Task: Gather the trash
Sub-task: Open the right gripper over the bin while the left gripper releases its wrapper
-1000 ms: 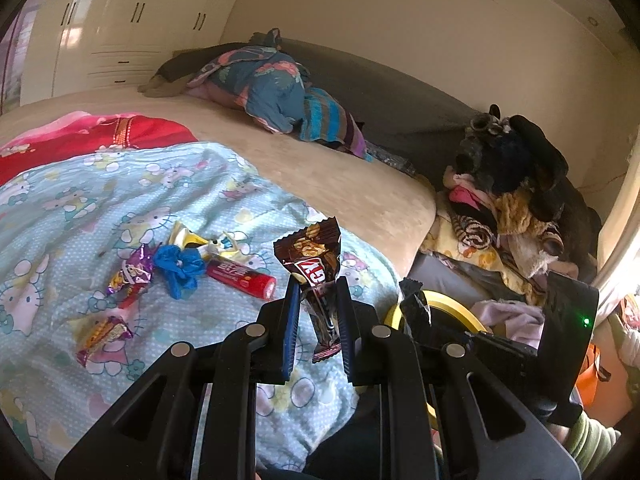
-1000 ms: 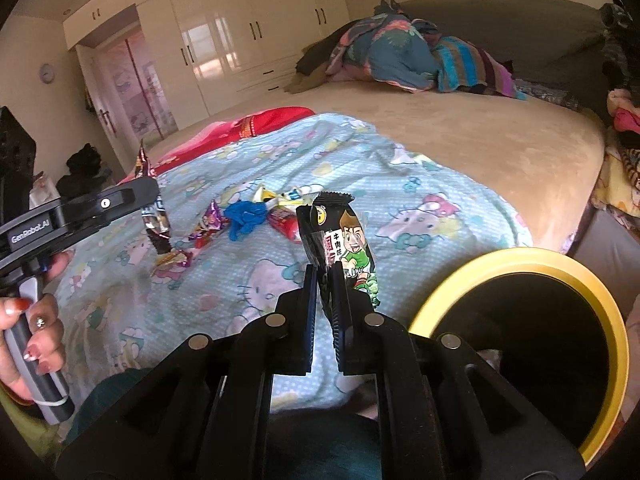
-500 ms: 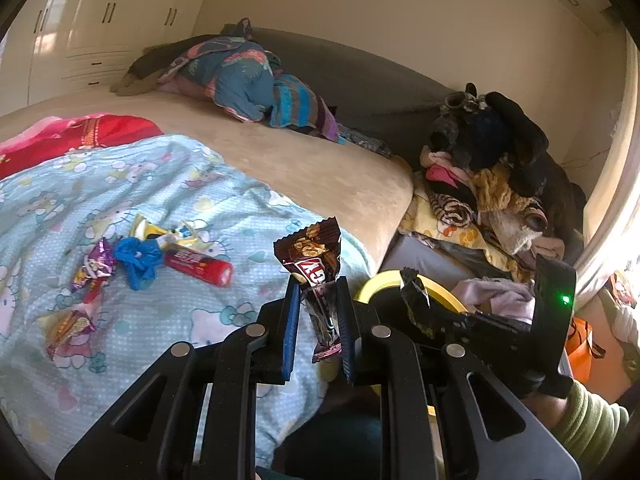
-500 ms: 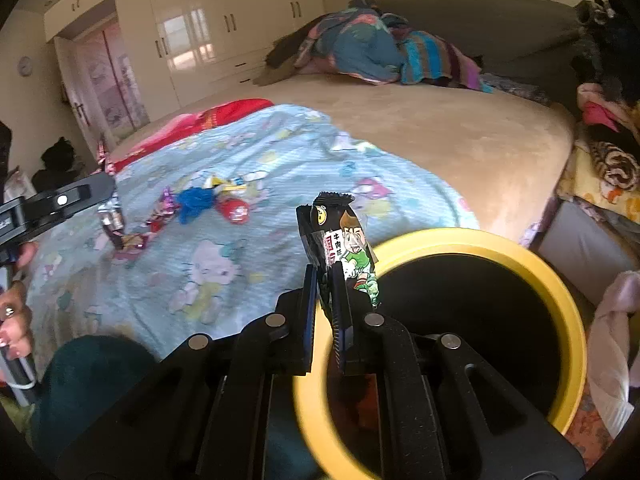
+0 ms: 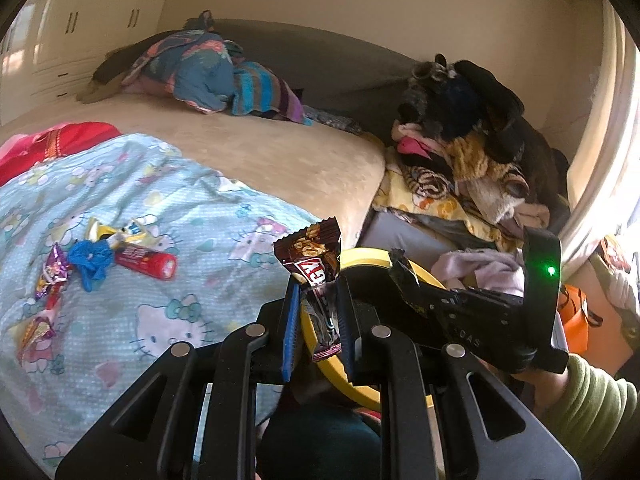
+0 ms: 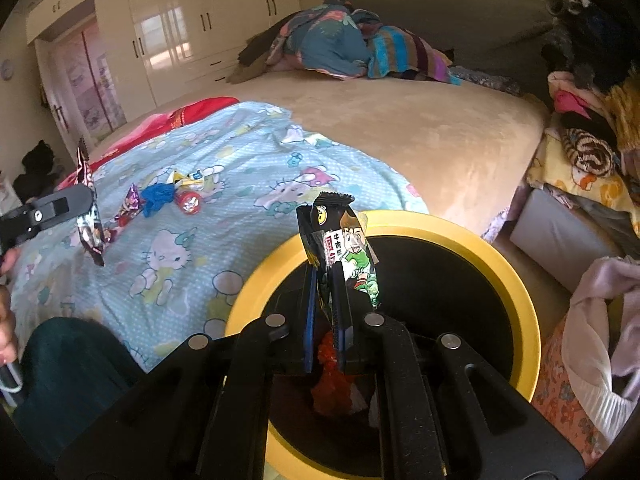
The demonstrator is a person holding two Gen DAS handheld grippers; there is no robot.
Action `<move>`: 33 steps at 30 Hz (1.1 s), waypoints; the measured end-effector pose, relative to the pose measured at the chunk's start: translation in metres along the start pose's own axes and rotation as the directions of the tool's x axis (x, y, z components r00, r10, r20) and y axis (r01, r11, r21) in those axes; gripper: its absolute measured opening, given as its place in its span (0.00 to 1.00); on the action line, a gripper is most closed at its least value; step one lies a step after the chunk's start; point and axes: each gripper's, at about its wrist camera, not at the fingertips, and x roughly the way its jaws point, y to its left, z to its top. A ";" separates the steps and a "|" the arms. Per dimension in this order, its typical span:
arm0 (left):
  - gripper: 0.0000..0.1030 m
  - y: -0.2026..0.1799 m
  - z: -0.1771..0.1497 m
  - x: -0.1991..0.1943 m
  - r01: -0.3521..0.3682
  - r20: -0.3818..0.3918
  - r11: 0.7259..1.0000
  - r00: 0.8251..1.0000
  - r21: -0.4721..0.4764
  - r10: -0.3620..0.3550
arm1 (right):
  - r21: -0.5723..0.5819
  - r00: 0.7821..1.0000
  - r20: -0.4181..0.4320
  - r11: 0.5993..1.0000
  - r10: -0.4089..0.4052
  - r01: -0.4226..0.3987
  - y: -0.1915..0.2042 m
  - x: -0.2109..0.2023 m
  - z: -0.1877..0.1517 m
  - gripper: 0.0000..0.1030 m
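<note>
Through my left wrist camera, my left gripper (image 5: 318, 300) tilts downward at lower centre, clenched on a brown snack wrapper (image 5: 314, 258) that stands upright beside the yellow-rimmed bin (image 5: 362, 255), with my right gripper (image 5: 404, 280) at centre right. Through my right wrist camera, my right gripper (image 6: 324, 304) angles down over the bin (image 6: 524, 312), pinching a cartoon-printed packet (image 6: 344, 248) above its opening, while my left gripper (image 6: 86, 204) sits at the left edge.
</note>
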 end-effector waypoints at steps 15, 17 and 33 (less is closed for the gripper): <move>0.17 -0.048 -0.017 0.031 0.055 -0.080 0.992 0.996 0.110 -0.046 | 0.080 0.999 -0.004 0.996 -0.046 0.046 -0.035 0.000 -0.006 0.05; 0.17 -0.056 -0.021 0.035 0.061 -0.091 0.990 0.995 0.131 -0.049 | 0.097 0.999 -0.004 0.994 -0.052 0.052 -0.041 0.001 -0.006 0.05; 0.17 -0.082 -0.032 0.095 0.123 -0.231 0.972 0.970 0.198 -0.075 | 0.145 0.997 -0.030 0.987 -0.070 0.073 -0.064 0.008 -0.013 0.06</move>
